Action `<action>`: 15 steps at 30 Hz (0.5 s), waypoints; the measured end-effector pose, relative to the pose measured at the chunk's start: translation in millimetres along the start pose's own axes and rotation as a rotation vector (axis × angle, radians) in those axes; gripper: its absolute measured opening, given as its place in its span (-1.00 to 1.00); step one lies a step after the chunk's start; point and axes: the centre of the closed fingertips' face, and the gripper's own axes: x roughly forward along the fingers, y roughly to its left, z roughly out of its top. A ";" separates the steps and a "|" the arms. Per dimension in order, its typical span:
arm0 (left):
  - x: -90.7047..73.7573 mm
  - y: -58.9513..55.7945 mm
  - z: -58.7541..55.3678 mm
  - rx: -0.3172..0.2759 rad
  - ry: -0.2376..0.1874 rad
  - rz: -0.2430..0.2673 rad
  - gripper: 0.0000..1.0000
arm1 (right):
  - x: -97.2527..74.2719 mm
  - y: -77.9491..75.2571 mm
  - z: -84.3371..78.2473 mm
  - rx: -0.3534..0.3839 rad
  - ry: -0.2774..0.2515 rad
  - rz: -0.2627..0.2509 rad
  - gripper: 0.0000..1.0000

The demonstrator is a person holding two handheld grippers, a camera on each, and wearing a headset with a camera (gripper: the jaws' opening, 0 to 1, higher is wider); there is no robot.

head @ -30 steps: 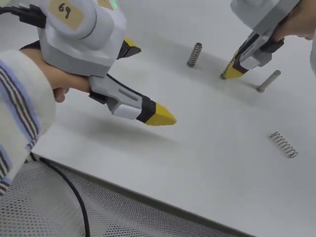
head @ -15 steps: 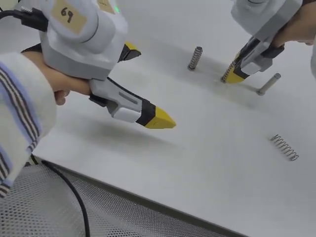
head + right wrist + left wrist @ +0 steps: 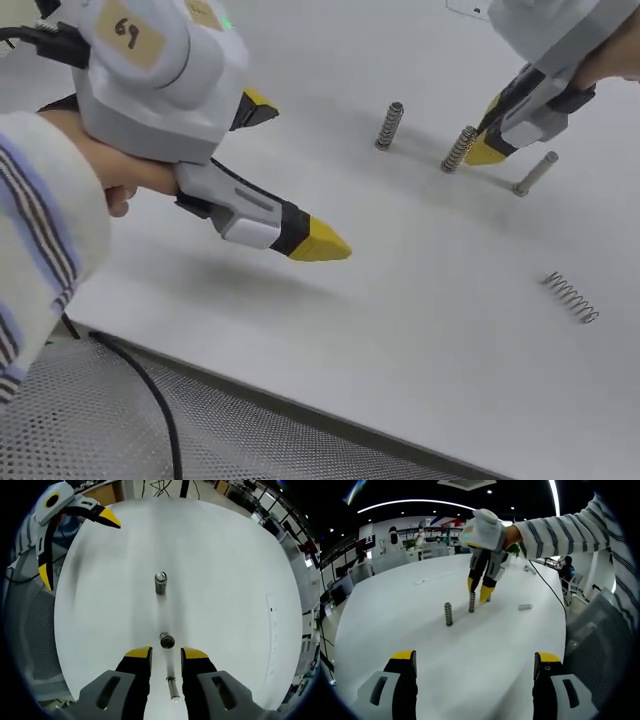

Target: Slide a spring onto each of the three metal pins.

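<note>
The right gripper (image 3: 486,151) has let go. A second ago its jaws were closed on a tilted spring. Now they stand a narrow gap apart, holding nothing. That spring now sits upright over the second pin (image 3: 460,148), just beside the yellow tips at their 9 o'clock and clear of them. The first sprung pin (image 3: 390,125) stands near it at 10 o'clock, as before. The bare pin (image 3: 533,173) lies flat on the white tabletop (image 3: 400,330) at 4 o'clock of the right gripper. The loose spring (image 3: 571,296) lies well apart at 5 o'clock. Neither has been touched. The left gripper (image 3: 476,657) stays at the near left, its jaws spread wide and holding nothing.
</note>
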 end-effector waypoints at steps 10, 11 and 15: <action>-9.1 -0.5 0.9 0.004 0.003 -0.002 0.92 | -31.7 16.6 -12.8 0.014 -0.014 -0.034 -0.37; -9.5 -0.3 1.1 0.002 0.002 -0.001 0.92 | -34.5 17.9 -14.5 0.014 -0.016 -0.040 -0.36; -12.0 -3.4 3.6 -0.003 -0.001 -0.001 0.93 | -46.4 14.5 -21.3 0.040 -0.043 -0.071 -0.35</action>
